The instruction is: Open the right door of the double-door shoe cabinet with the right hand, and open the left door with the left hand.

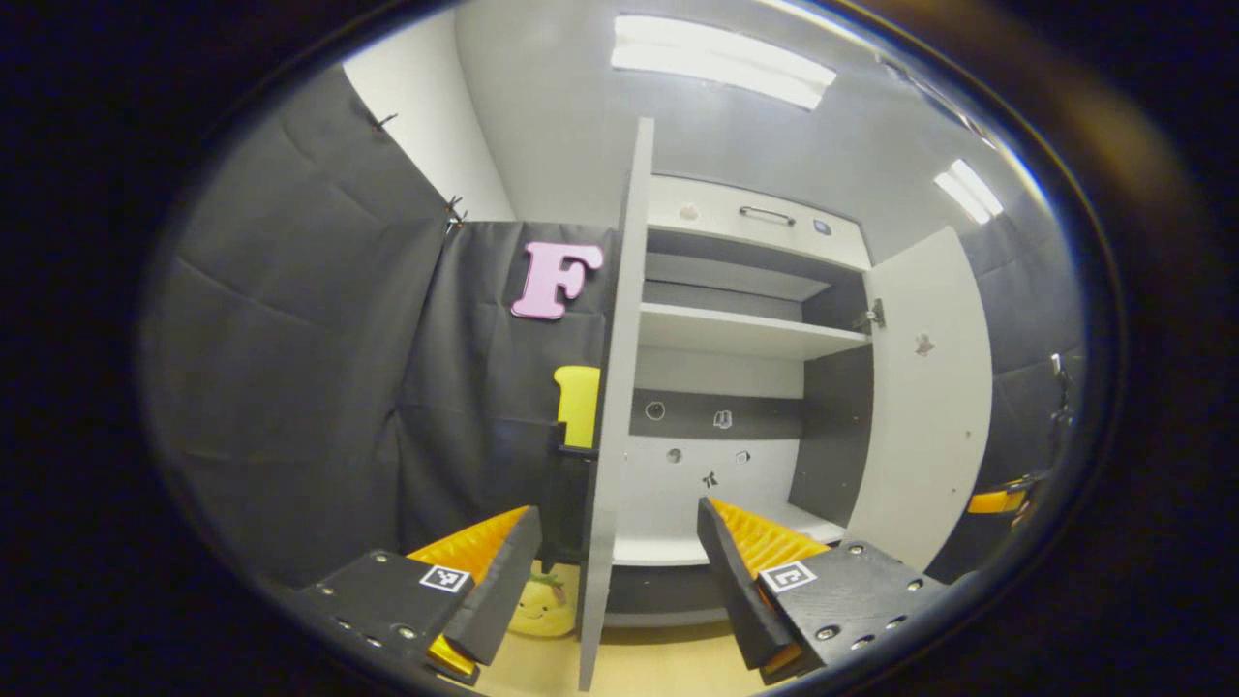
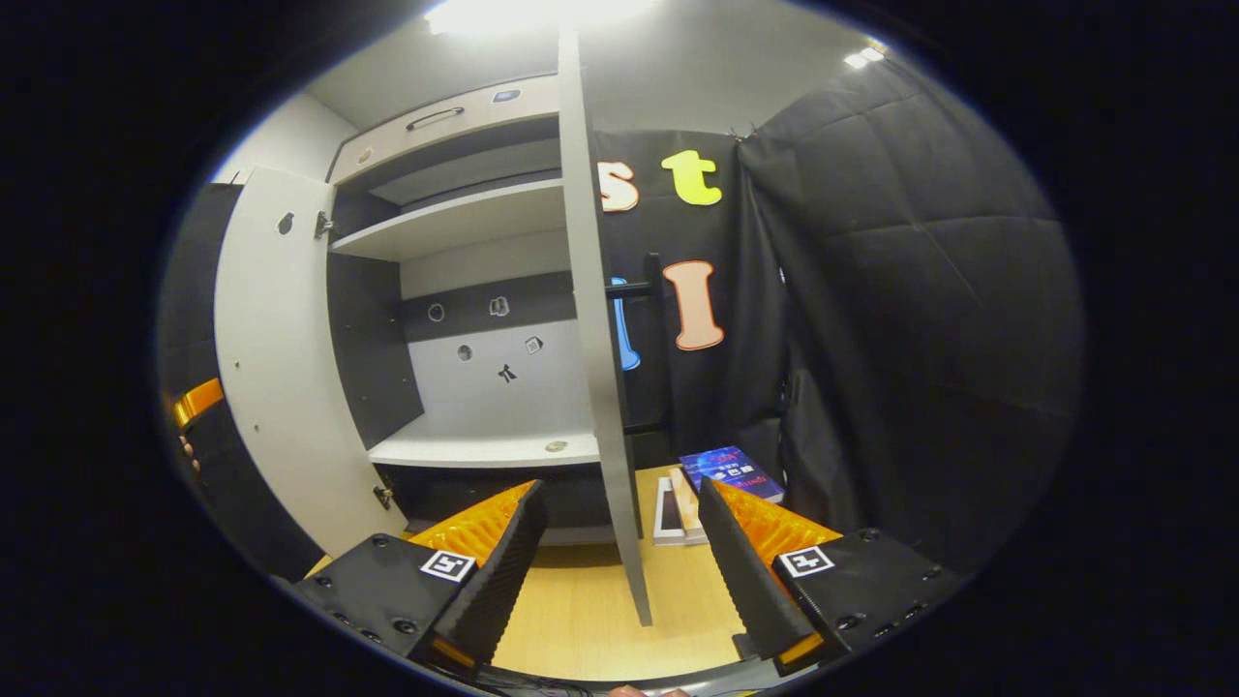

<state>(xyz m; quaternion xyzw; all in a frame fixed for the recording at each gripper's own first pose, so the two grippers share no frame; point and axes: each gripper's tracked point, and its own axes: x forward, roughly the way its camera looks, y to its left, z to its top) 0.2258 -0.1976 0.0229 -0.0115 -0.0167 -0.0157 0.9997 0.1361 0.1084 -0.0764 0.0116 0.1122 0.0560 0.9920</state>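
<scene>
I count two doors on the shoe cabinet [image 1: 745, 387], both swung wide. In the left gripper view the left door [image 1: 619, 407] stands edge-on at 12 o'clock from my left gripper [image 1: 619, 571], its lower edge in the gap between the fingers without either one pressing on it; those tongs are released, spread wide. The right door [image 1: 924, 387] hangs open at 2 o'clock. In the right gripper view the right door again stands edge-on, just above my right gripper [image 2: 624, 557], whose tongs are likewise released and grasp nothing; the left door hangs open at 10 o'clock there.

Inside the cabinet I count two pale shelves: an upper shelf [image 1: 745, 334] that looks bare and a bottom shelf [image 2: 484, 450] with one small round thing [image 2: 556, 446] on it, too small to identify. Above the opening sits one drawer front with a dark handle [image 1: 767, 215].

On the wooden floor [image 2: 571, 610] I see one yellow plush toy [image 1: 540, 605] at 7 o'clock from the left door, and beside the right door one blue book [image 2: 731, 471] and one pale flat box [image 2: 676, 508], touching or nearly so. Black cloth [image 2: 920, 310] walls the booth; two ceiling lights [image 1: 721, 60] glow overhead.
</scene>
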